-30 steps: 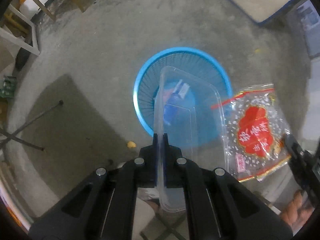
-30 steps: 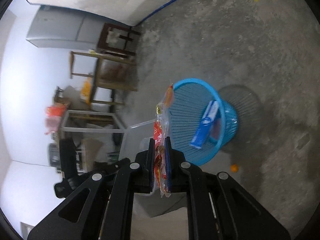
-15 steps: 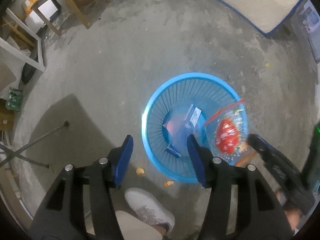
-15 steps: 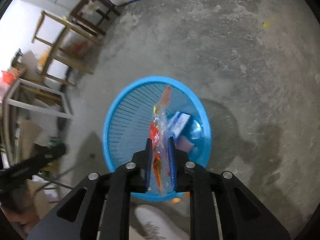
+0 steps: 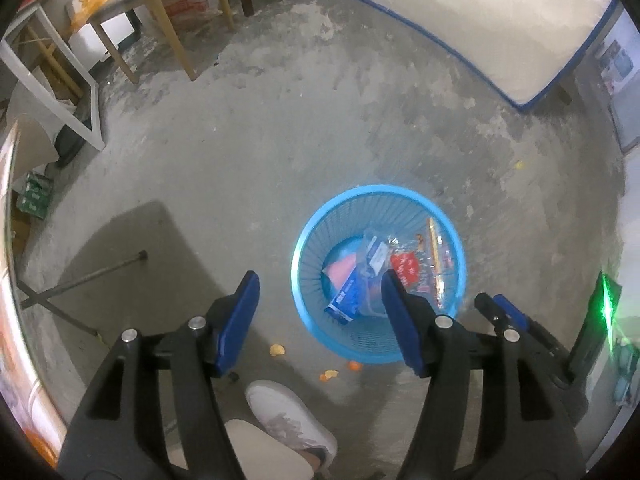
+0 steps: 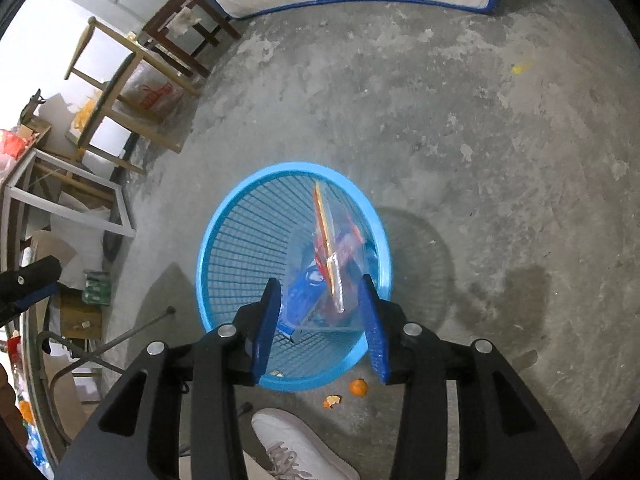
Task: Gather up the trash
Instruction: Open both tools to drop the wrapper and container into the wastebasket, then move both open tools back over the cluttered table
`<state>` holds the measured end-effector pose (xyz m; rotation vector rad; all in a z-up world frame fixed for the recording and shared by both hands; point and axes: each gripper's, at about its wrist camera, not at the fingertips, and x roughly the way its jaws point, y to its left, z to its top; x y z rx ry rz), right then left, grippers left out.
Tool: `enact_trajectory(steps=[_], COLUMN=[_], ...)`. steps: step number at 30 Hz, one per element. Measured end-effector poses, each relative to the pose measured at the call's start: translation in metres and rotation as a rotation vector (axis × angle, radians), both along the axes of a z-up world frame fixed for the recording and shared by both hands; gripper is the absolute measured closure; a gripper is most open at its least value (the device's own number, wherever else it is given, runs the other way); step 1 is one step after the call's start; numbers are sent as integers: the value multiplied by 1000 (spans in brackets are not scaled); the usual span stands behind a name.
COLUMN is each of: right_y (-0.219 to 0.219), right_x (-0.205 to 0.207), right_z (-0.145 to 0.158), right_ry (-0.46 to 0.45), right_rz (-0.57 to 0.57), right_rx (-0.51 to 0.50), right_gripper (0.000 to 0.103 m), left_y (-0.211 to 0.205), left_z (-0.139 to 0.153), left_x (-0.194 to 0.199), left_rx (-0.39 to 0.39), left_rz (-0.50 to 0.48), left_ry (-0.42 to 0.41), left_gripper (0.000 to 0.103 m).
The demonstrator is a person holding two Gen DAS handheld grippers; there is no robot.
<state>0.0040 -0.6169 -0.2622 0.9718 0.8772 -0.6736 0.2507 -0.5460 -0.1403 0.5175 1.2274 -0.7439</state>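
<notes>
A blue mesh trash basket (image 5: 304, 276) stands on the concrete floor; it also shows in the right wrist view (image 6: 224, 240). Inside lie a clear plastic tray (image 5: 366, 252), a red-and-clear snack bag (image 5: 416, 268) and a blue packet (image 5: 346, 298). In the right wrist view the snack bag (image 6: 332, 248) stands on edge in the basket over the blue packet (image 6: 304, 296). My left gripper (image 5: 320, 300) is open and empty, above the basket's left side. My right gripper (image 6: 320, 312) is open and empty, right above the basket. The right gripper also shows in the left wrist view (image 5: 502, 312).
Orange peel bits (image 5: 277, 349) and a small orange (image 6: 358, 387) lie on the floor by the basket. A white shoe (image 5: 288, 416) is below it. Wooden tables and stools (image 5: 168, 20) stand at the far left, a blue-edged mattress (image 5: 480, 20) at the back.
My left gripper opened and dropped the clear tray into the basket. My right gripper moved over the basket, opened and let the snack bag fall in. Both grippers rose.
</notes>
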Motion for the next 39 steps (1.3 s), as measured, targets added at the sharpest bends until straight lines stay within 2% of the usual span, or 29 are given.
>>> enact_trajectory(steps=[8, 11, 13, 17, 22, 28, 29, 31, 35, 39], right_y=[20, 34, 45, 68, 102, 151, 162, 179, 216, 251], right_x=[-22, -31, -38, -51, -56, -38, -30, -17, 16, 47], right_z=[41, 62, 77, 108, 147, 190, 196, 204, 215, 219], right_ry=[-68, -108, -139, -200, -256, -328, -339, -353, -375, -371], right_rz=[33, 65, 92, 139, 229, 391, 432, 494, 609, 690], right_rx=[-29, -39, -47, -62, -98, -119, -119, -112, -80, -61], right_gripper=[64, 64, 63, 50, 43, 34, 33, 33, 32, 32], left_y=[42, 74, 103, 155, 224, 310, 326, 353, 416, 471], left_z=[58, 85, 105, 133, 149, 156, 159, 162, 172, 185], left_x=[-21, -37, -55, -93, -127, -139, -138, -132, -113, -103], left_rx=[-125, -194, -255, -359, -412, -400, -401, -415, -523, -630], left_rz=[11, -5, -30, -91, -93, 63, 93, 146, 262, 370], left_ry=[-1, -11, -47, -79, -155, -233, -237, -213, -121, -174], left_gripper=[38, 36, 33, 27, 26, 23, 20, 20, 19, 8])
